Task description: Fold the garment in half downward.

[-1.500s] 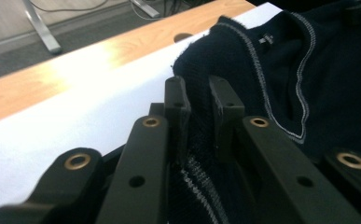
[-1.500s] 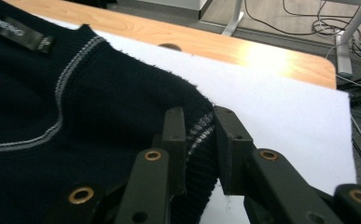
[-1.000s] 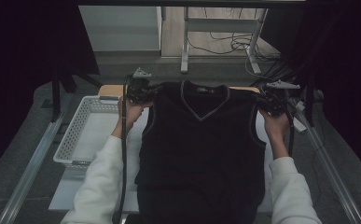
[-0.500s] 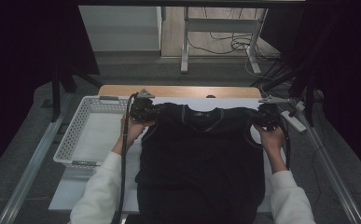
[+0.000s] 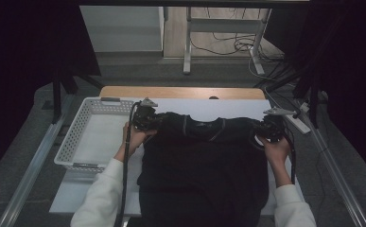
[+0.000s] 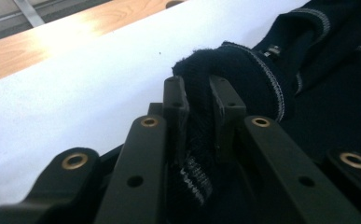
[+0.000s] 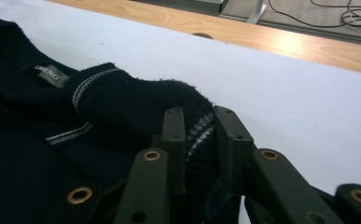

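Observation:
A dark navy knit vest [image 5: 204, 165] with pale trim lies on the white table cover [image 5: 228, 106], its lower part hanging toward the front edge. My left gripper [image 5: 153, 120] is shut on the vest's left shoulder [image 6: 201, 84]; the knit bulges between its jaws. My right gripper [image 5: 262, 128] is shut on the right shoulder [image 7: 169, 98], the striped edge pinched between its jaws. A grey label [image 7: 51, 74] shows inside the collar. Both shoulders sit low, close to the table.
A white perforated basket [image 5: 83, 137] stands on the table at the left, beside my left hand. The wooden table edge [image 5: 180, 91] runs along the back. Beyond it are table legs and cables [image 5: 232, 45] on the floor.
Both grippers have moved toward me and down with the vest's shoulders. The vest, held up and spread a second ago, now lies lower with its top bunched near the table.

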The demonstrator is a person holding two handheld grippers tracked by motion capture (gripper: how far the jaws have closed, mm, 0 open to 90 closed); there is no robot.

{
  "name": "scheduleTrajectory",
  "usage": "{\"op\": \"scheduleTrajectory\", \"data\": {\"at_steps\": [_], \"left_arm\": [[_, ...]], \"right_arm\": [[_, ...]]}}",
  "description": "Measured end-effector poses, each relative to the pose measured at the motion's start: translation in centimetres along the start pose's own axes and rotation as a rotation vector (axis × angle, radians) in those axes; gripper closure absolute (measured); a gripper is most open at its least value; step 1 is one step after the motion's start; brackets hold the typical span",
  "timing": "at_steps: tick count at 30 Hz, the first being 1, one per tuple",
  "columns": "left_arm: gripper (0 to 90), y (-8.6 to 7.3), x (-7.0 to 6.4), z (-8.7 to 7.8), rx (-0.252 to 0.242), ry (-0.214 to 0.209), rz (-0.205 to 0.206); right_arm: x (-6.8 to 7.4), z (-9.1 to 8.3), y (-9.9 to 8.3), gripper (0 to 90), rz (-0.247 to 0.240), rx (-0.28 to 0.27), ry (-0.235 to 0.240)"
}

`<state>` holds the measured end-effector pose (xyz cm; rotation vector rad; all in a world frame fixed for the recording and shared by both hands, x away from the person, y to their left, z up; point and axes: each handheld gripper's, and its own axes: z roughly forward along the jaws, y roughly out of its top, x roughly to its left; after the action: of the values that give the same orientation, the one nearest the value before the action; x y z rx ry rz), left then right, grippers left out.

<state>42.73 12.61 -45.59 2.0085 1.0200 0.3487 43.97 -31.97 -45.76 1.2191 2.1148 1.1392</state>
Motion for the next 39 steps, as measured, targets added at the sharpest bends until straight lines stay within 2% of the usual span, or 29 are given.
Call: {"op": "scheduleTrajectory", "data": {"at_steps": [5,10,16,20,28,39], "left_arm": [[77.4,-0.1,-0.3,0.0,0.001,0.001,0.004],[77.4,-0.4,-0.7,0.1,0.010,-0.006,0.014],[77.4,-0.6,-0.8,-0.3,0.011,-0.017,0.015],[77.4,-0.9,-0.8,-0.7,0.012,-0.024,0.001],[77.4,-1.5,-1.4,-1.0,0.023,-0.026,0.011],[77.4,-1.8,-1.5,-1.2,0.028,-0.026,0.011]], "right_arm": [[0.1,-0.6,-0.3,74.8,-0.007,-0.003,0.012],[0.6,-0.7,-0.4,74.8,-0.041,0.015,0.002],[0.8,-1.0,-0.7,74.8,-0.040,0.014,0.012],[1.1,-1.3,-0.9,74.8,-0.045,0.018,0.015],[1.8,-1.7,-2.1,74.8,-0.067,0.054,0.015],[2.2,-2.0,-2.1,74.7,-0.071,0.056,0.025]]}}
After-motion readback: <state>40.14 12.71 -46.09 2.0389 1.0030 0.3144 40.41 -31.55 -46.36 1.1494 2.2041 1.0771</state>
